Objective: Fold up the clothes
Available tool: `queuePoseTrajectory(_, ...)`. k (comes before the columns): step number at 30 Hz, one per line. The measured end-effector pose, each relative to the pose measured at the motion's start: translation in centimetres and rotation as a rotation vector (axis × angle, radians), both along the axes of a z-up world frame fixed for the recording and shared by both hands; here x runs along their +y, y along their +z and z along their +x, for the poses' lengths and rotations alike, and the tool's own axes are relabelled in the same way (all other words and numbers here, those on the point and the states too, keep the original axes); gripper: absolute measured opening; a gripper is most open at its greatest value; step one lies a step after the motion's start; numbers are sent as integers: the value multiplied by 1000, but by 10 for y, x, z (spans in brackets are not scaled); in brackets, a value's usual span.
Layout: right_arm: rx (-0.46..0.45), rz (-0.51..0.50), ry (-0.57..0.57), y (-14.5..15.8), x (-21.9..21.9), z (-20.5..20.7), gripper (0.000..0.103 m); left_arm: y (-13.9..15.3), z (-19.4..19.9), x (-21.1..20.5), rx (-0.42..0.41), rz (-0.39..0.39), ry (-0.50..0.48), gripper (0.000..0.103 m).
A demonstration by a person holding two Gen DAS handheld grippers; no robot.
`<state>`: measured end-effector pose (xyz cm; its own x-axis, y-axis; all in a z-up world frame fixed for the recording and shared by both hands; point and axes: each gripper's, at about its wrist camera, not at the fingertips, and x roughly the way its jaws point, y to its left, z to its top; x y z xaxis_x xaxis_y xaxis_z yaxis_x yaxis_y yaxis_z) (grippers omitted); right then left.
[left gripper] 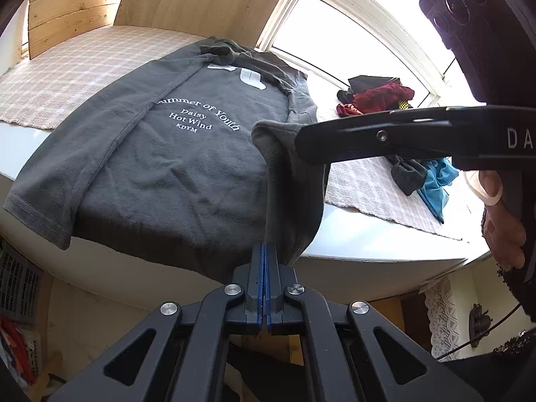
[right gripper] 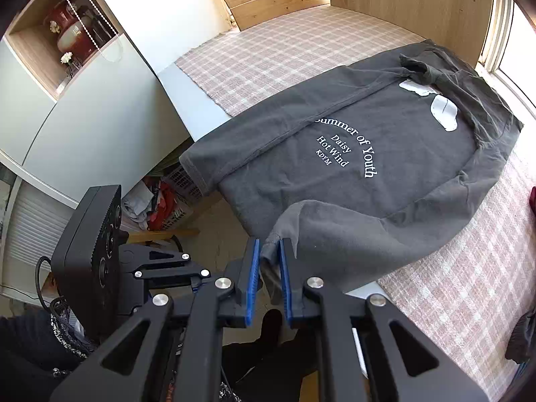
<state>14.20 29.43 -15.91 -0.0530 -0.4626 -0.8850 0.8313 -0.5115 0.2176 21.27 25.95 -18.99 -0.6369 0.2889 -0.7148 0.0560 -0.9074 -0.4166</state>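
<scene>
On the checked cloth by the window: what I see through my two wrist cameras.

T-shirt: dark grey knit, matte and slightly fuzzy, lying flat with white arched lettering "Summer of Youth / Daisy / Hot Wind / KDYM" facing up; its near hem overhangs the table edge, one side already folded inward along a straight seam, the collar end toward the window.

Left gripper: black hinged linkage with blue ribbed pads; I read its jaws as pressed fully together, pinching the near hem of the T-shirt into a raised ridge.

Right gripper: same build; its jaws stand a narrow gap apart with a bunched corner of the T-shirt's hem caught between the blue pads, the fabric lifted into a soft peak.

Tablecloth: woven, pink-and-cream plaid, frayed edges, spread under the T-shirt.

Table: smooth pale top with a rounded edge.

Other clothes: a crumpled maroon and black pile near the window; a blue and grey heap lies closer, well apart from the T-shirt.

Hand: gripping the right tool's handle.

Laundry basket: white lattice plastic, on the floor below the table.
</scene>
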Motion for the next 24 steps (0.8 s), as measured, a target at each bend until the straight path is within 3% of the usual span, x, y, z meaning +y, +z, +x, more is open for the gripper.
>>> queuePoseTrajectory(4,10,15,23,-1,2,-10,13,-5,0,2,-23,9,21,0)
queuePoseTrajectory(12,-103,-42,-25,7,43,-69,13,-2,9,24,-43,-9,72,0)
queuePoseTrajectory(19,-80,92,-21,-21,67,-109,18,19,-3,47,-12,6,156,0)
queuePoseTrajectory(24,-121,114,11,-43,64,-124,18,17,-38,63,-34,-95,169,18)
